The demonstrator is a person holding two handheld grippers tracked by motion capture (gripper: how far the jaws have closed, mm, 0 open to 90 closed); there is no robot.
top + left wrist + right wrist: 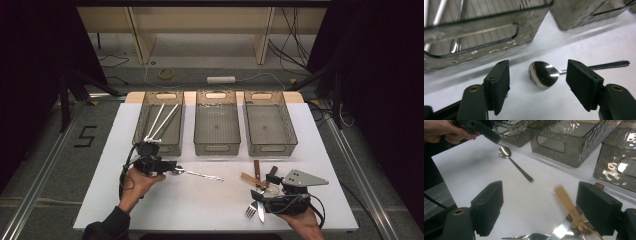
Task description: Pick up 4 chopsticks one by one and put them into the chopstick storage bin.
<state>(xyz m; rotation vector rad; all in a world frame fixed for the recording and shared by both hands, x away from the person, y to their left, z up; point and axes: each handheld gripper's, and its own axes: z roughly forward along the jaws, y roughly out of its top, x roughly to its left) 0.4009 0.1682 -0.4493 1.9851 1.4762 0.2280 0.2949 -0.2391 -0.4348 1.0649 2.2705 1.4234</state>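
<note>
Left tool [537, 82] hangs open straddling the spoon [542, 74] bowl, lined up to pinch it; right tool [549, 207] idles open over the cutlery pile [260, 182].

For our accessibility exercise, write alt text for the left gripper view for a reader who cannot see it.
A metal spoon lies on a white table, bowl between the left gripper's two open black jaws, untouched. Behind stand clear plastic bins, the nearer one holding pale utensils.

dim room | table lit overhead | glare on bins [574, 142]
</note>
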